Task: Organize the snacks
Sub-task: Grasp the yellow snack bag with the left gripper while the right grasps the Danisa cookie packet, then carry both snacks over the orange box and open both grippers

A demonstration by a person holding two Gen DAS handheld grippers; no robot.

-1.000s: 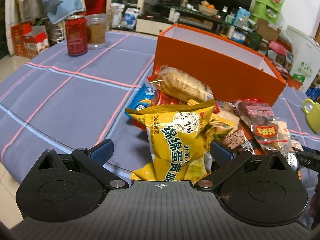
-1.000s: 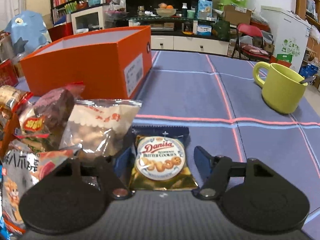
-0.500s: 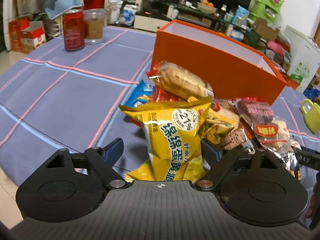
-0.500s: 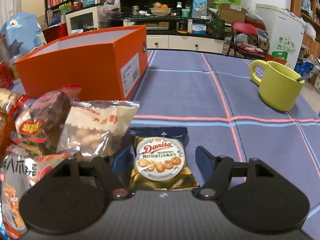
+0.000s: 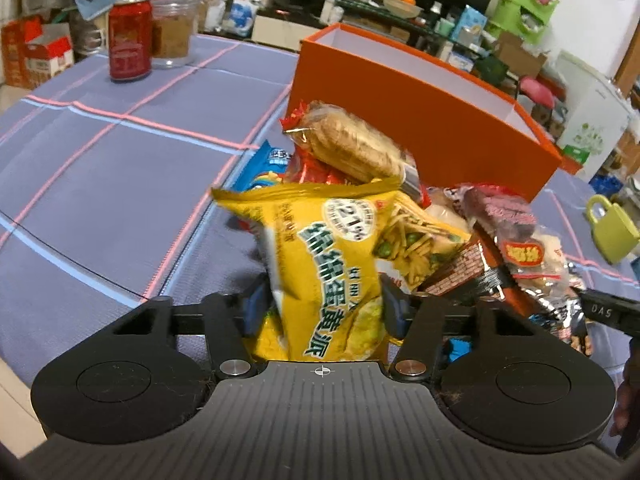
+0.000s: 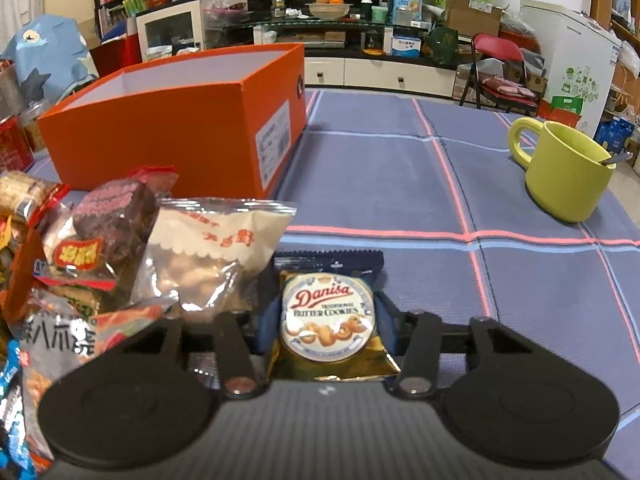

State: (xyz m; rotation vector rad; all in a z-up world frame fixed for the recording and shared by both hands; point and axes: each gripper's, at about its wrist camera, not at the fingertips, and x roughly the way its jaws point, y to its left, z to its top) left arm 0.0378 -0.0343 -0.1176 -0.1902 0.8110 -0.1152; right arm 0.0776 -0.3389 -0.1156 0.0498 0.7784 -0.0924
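Nearest, the left gripper (image 5: 322, 308) pinches the yellow bag (image 5: 332, 272) at its lower end, ready to lift. The right gripper (image 6: 326, 322) is clenched on the cookie pack (image 6: 330, 320). Farther back, behind the snack pile (image 5: 480, 240), the orange box (image 6: 180, 128) sits open, likely to receive them.

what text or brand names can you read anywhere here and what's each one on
"Danisa" and "BUTTER COOKIES": cookie packet between the right gripper's fingers.
"21%" with green Chinese characters: yellow bag held by the left gripper.
"DAS": black bar at the right edge.
Orange box's white label: too small.
Other packets' Chinese print: blurred.
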